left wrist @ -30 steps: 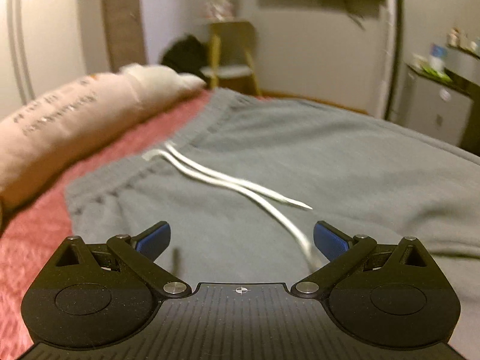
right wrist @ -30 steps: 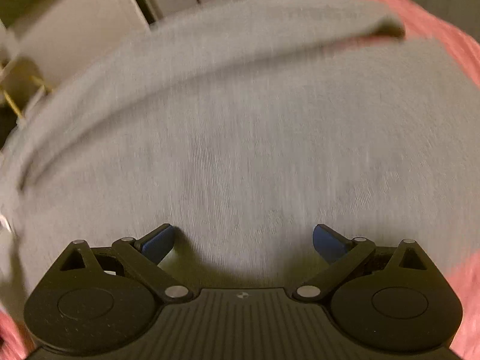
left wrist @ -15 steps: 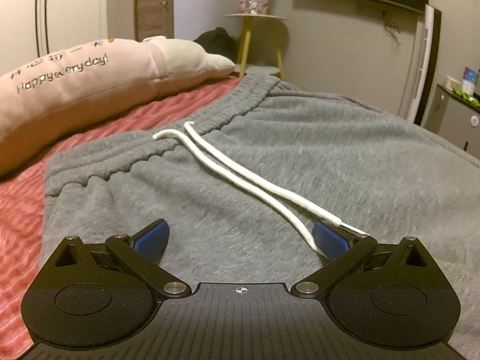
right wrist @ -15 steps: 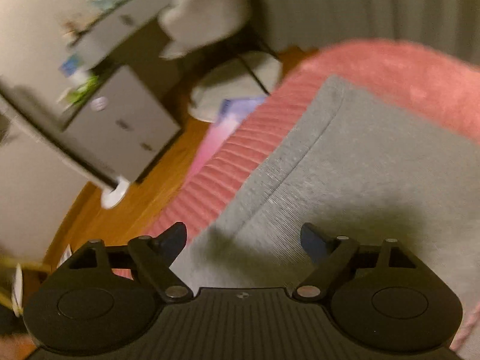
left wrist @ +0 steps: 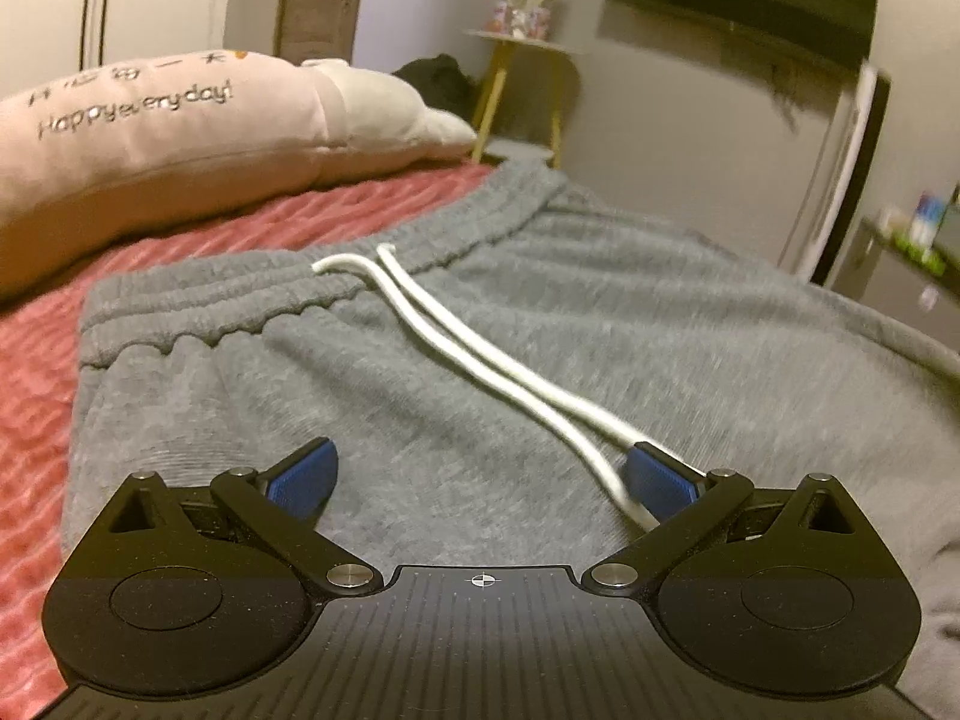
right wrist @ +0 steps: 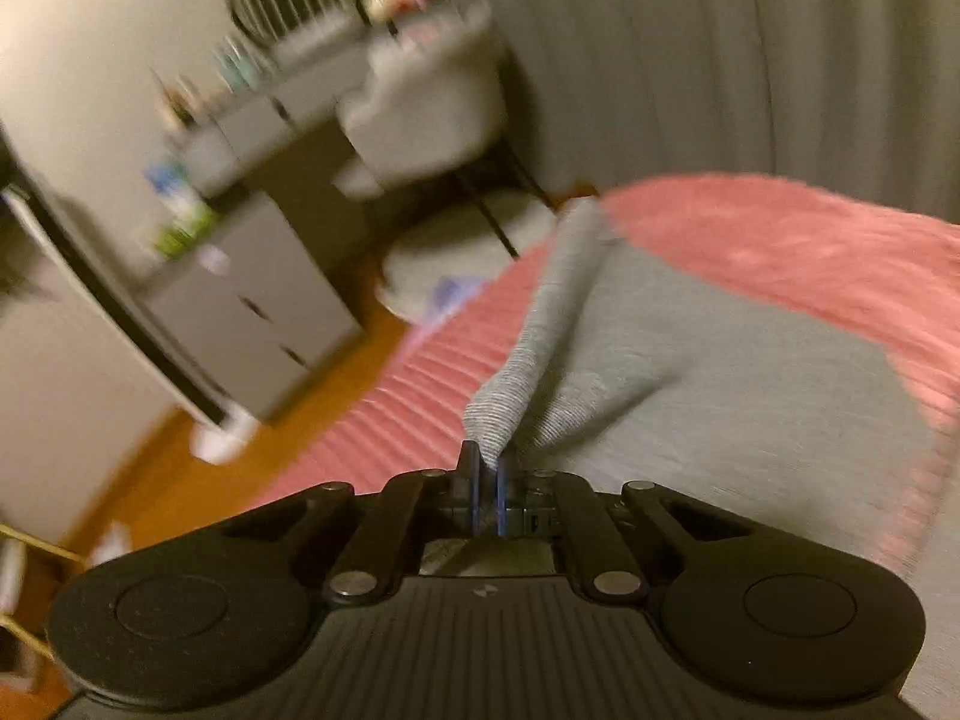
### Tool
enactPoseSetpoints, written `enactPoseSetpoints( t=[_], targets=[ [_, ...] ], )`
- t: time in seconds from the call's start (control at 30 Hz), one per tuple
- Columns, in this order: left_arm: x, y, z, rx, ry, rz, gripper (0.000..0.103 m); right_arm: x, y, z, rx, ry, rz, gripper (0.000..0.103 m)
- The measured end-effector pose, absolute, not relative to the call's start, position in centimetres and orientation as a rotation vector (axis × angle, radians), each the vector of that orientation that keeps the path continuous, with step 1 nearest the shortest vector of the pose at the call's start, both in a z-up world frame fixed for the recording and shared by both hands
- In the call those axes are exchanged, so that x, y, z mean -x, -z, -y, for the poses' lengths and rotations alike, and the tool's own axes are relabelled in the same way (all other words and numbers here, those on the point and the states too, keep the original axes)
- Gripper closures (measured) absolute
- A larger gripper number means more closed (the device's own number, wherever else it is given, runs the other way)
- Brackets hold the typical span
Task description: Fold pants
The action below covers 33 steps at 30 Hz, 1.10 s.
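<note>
Step in hand: first fold of the grey sweatpants (left wrist: 600, 348), judged just begun; the leg end is gripped, the waist end is not.
Sweatpants: spread flat on the bed over a pink ribbed blanket (left wrist: 36, 408), waistband (left wrist: 336, 276) toward the pillow (left wrist: 168, 120), white drawstring (left wrist: 480, 360) trailing down the front.
Right tool (right wrist: 487, 483): its jaws have just been closing and now pinch the ribbed leg cuff (right wrist: 540, 330); a ridge of cloth runs up from the jaws, lifted off the bed.
Left tool (left wrist: 477, 480): jaws wide and holding nothing, low over the hip area; the drawstring's end lies against the right-hand pad (left wrist: 657, 480).
Next move, as a judgement: carry the cuff up and over toward the waistband, with the left tool pinning or gripping the waist so the cloth does not slide on the blanket.
Watch for: the drawstring snagging in the left tool if it closes where it is.
Edges: the cuff lies near the bed's side edge; past it are wooden floor (right wrist: 198, 468), a grey drawer cabinet (right wrist: 240, 312) and a round stool (right wrist: 474, 246).
Open room: bare blanket beyond the leg and beside the waistband; the pillow borders the head end.
</note>
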<state>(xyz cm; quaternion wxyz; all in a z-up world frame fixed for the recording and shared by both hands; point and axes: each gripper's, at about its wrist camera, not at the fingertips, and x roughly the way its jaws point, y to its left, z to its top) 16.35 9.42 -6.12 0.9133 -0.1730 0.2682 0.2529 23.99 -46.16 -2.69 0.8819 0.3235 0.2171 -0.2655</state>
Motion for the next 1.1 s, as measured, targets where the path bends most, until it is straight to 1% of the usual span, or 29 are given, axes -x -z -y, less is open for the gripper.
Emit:
enactPoseSetpoints(
  t=[0.1,0.17,0.27,0.33,0.4,0.47,0.53,0.63,0.7,0.73,0.77,0.8,0.83,0.87,0.9,0.93,1.03,1.1],
  targets=[
    [-15.3,4.8,-9.2,0.369,-0.448,-0.491,0.000,-13.2,3.5,44.0,-0.701,0.537,-0.388,0.099],
    [-14.7,3.8,-8.7,0.350,-0.370,-0.449,0.000,-7.9,5.6,43.2,-0.709,0.558,-0.431,0.098],
    [-14.0,2.1,-8.9,0.403,-0.247,-0.409,0.000,-3.3,9.6,43.4,-0.765,0.561,-0.540,0.097],
    [-14.6,1.0,-9.2,0.443,-0.170,-0.426,0.000,-1.6,10.7,44.2,-0.828,0.585,-0.535,0.096],
    [-16.2,0.0,-9.6,0.496,-0.099,-0.455,0.000,-1.5,11.1,45.0,-0.888,0.538,-0.507,0.076],
    [-18.6,-0.7,-10.4,0.569,-0.044,-0.499,0.002,-2.0,11.0,45.7,-0.938,0.492,-0.473,0.031],
    [-21.7,-1.4,-10.8,0.617,-0.022,-0.538,0.009,-1.9,10.7,45.7,-0.928,0.458,-0.465,0.019],
    [-27.6,-1.6,-10.2,0.639,0.003,-0.651,0.010,-3.1,11.0,46.1,-0.900,0.470,-0.459,0.017],
    [-31.1,-0.3,-9.6,0.662,0.004,-0.760,0.012,-3.3,11.7,46.7,-0.932,0.476,-0.435,0.017],
    [-33.0,0.3,-9.2,0.663,-0.009,-0.830,0.024,-3.3,11.7,46.9,-0.938,0.481,-0.423,0.022],
    [-34.6,1.1,-8.6,0.665,-0.030,-0.899,0.029,-3.4,11.7,47.3,-0.934,0.494,-0.422,0.036],
    [-35.8,1.7,-8.1,0.674,-0.025,-0.952,0.034,-3.4,11.8,47.6,-0.935,0.505,-0.424,0.046],
    [-37.0,2.7,-7.7,0.693,-0.009,-1.025,0.037,-3.3,11.8,48.0,-0.948,0.513,-0.427,0.064],
    [-38.0,3.8,-7.4,0.725,-0.005,-1.109,0.043,-3.1,12.2,48.6,-0.981,0.523,-0.441,0.079],
    [-38.2,4.3,-7.3,0.740,-0.026,-1.135,0.067,-2.9,12.7,49.3,-1.026,0.532,-0.445,0.089],
    [-38.0,4.2,-7.5,0.742,-0.036,-1.118,0.091,-2.9,13.1,50.0,-1.059,0.523,-0.447,0.098],
    [-35.0,1.5,-8.5,0.742,0.018,-0.972,0.094,-2.2,12.9,51.4,-1.140,0.465,-0.442,0.098],
    [-31.1,-1.1,-9.2,0.740,0.063,-0.842,0.094,-0.9,11.1,51.7,-1.144,0.430,-0.359,0.099]
  ],
)
